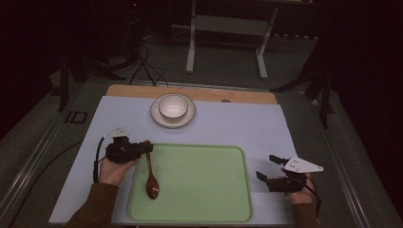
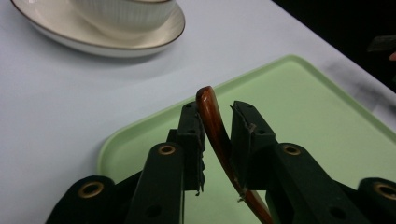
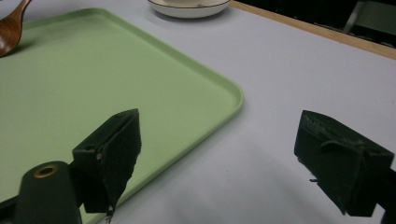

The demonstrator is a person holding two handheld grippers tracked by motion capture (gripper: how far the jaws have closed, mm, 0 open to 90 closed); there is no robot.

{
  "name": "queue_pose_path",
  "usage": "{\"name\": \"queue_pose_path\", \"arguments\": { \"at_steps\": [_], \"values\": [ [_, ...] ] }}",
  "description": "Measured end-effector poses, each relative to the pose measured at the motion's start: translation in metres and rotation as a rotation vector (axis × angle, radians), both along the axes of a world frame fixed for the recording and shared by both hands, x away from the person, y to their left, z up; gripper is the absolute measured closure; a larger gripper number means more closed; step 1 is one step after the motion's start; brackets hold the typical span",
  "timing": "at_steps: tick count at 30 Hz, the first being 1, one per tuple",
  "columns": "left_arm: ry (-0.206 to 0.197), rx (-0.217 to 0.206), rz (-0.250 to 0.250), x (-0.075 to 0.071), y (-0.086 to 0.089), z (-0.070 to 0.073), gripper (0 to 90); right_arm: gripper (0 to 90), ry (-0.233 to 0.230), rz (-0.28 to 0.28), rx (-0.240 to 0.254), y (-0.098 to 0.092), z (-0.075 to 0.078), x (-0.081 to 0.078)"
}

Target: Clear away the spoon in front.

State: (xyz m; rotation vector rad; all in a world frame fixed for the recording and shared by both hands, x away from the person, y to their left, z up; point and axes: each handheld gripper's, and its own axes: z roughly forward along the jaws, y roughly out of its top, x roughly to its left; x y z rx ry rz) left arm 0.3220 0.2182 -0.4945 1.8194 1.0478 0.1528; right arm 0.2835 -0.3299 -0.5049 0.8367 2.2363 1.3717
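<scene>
A dark brown wooden spoon (image 1: 151, 178) lies with its bowl on the left part of the green tray (image 1: 204, 185), handle pointing away from me. My left gripper (image 1: 144, 146) is at the handle's tip. In the left gripper view the handle (image 2: 212, 121) stands between the jaws of that gripper (image 2: 217, 122), leaning toward the right jaw with a gap at the left one, so the gripper is open. My right gripper (image 1: 266, 166) rests open on the white mat just right of the tray, with nothing between its jaws (image 3: 219, 144). The spoon's bowl (image 3: 9, 32) shows at the far left.
A white bowl (image 1: 173, 105) sits on a cream saucer (image 1: 158, 116) at the back middle of the mat; the saucer (image 2: 93, 39) is beyond the left jaws. The tray (image 3: 93, 70) fills the front centre. The table's wooden edge (image 1: 247, 96) runs behind.
</scene>
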Motion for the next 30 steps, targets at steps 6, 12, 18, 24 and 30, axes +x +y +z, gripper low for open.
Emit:
{"name": "queue_pose_path", "arguments": {
  "at_steps": [6, 12, 18, 24, 30],
  "values": [
    [0.01, 0.029, 0.005, 0.003, 0.0, -0.009, 70.2, 14.6, 0.003, 0.002, -0.003, 0.0, 0.0, 0.0],
    [0.022, 0.048, -0.002, 0.005, 0.0, -0.015, 69.5, 14.6, 0.005, 0.004, -0.005, 0.001, -0.001, 0.001],
    [0.036, 0.074, -0.004, 0.009, 0.001, -0.021, 68.9, 14.6, 0.009, 0.008, -0.008, 0.001, -0.001, 0.001],
    [0.054, 0.086, -0.006, 0.012, 0.001, -0.026, 68.9, 14.6, 0.01, 0.012, -0.011, 0.002, -0.002, 0.001],
    [0.069, 0.117, -0.021, 0.013, -0.001, -0.032, 68.5, 14.6, 0.014, 0.013, -0.014, 0.002, -0.002, 0.001]
  ]
}}
